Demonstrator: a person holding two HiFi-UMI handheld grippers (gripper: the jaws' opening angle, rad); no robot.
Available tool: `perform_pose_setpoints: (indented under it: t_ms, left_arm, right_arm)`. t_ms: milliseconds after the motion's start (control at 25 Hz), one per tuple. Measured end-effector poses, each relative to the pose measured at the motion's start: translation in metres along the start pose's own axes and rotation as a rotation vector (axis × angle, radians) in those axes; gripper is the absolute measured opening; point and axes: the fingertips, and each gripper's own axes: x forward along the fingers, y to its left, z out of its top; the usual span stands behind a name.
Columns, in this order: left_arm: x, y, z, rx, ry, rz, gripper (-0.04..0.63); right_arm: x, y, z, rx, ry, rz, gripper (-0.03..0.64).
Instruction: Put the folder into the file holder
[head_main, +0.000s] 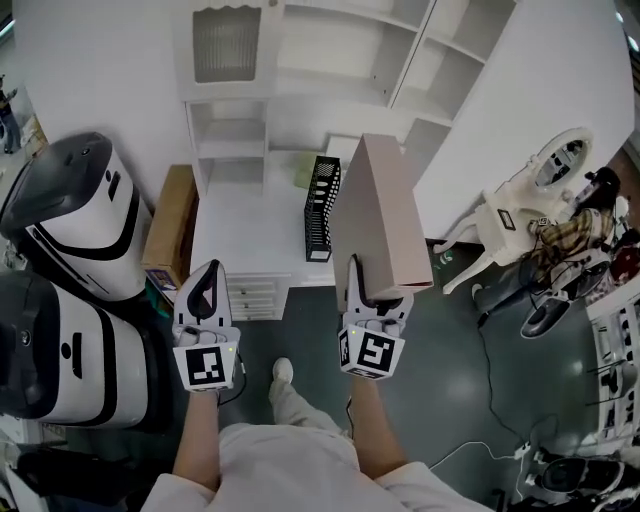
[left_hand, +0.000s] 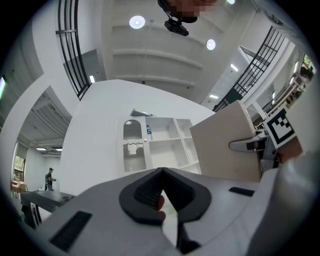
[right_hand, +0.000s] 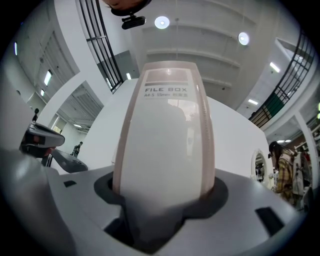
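Observation:
A pinkish-beige box folder (head_main: 385, 215) stands on end in the air, with my right gripper (head_main: 375, 292) shut on its near lower end. In the right gripper view the folder's spine (right_hand: 167, 135), printed "FILE BOX", fills the gap between the jaws. The black wire file holder (head_main: 322, 208) stands on the white desk (head_main: 250, 235), just left of and beyond the folder. My left gripper (head_main: 205, 290) hangs at the desk's front left corner, shut and holding nothing. The left gripper view shows its pads (left_hand: 150, 190) meeting and the folder (left_hand: 225, 145) to the right.
A white shelf unit (head_main: 330, 70) rises behind the desk. Two white-and-black machines (head_main: 75, 215) stand at the left, with a brown cardboard box (head_main: 172, 225) beside the desk. A white chair-like frame (head_main: 530, 215) and cables lie on the dark floor at right.

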Motion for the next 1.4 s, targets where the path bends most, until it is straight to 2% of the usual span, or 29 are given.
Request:
perform_pose_setpoints:
  t_ms: [280, 480, 1000, 1400]
  left_arm:
    - [0.122, 0.016, -0.017, 0.011, -0.028, 0.007, -0.009]
    - [0.183, 0.014, -0.032, 0.018, -0.031, -0.003, -0.009]
    - [0.259, 0.03, -0.081, -0.005, 0.021, -0.048, -0.009]
    - [0.287, 0.042, -0.107, -0.013, 0.027, -0.08, -0.009]
  right_arm:
    - [0.112, -0.015, -0.048, -0.009, -0.02, -0.02, 0.288]
    - [0.168, -0.022, -0.086, 0.044, 0.015, -0.014, 0.288]
    - [0.245, -0.004, -0.188, 0.064, 0.117, -0.024, 0.288]
    - [0.265, 0.012, -0.244, 0.052, 0.166, -0.039, 0.288]
